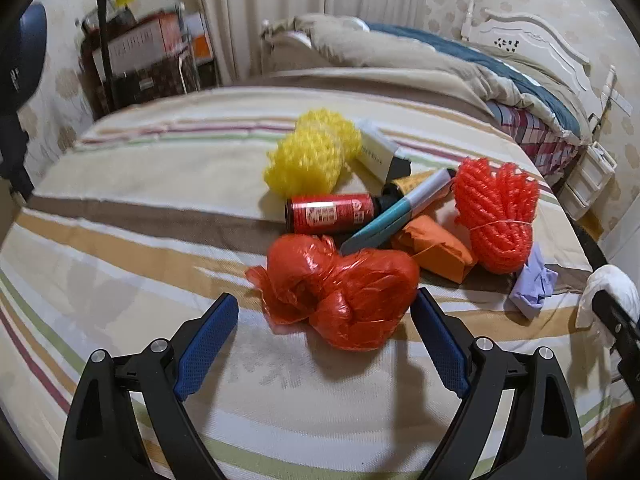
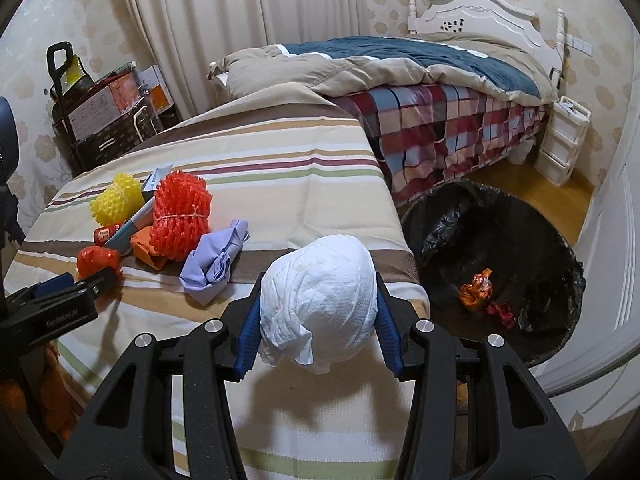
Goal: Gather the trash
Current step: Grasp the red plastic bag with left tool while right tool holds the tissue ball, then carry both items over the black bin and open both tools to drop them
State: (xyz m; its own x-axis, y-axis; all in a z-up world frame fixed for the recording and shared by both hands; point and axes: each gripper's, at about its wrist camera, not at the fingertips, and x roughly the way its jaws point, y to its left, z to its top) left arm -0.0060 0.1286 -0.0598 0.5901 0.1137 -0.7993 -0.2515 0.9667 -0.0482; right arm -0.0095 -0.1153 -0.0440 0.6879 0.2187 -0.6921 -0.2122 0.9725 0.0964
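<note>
Glossy crinkled plastic bag (image 1: 340, 296) is lying on matt striped cloth surface (image 1: 120, 208); soft embossed paper wad (image 2: 320, 300) is wrinkling.

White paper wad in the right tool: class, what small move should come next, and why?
Probably swing the right tool rightward over the black-lined bin and release. The white paper wad is already clamped between its fingers above the striped table, and the bin sits just beside, already holding scraps.

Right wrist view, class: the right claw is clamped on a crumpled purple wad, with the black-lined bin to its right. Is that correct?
Not quite. The right wrist view shows the right claw clamped on a crumpled white paper wad; the purple wad lies on the striped cloth. The black-lined bin is indeed to its right.
</note>
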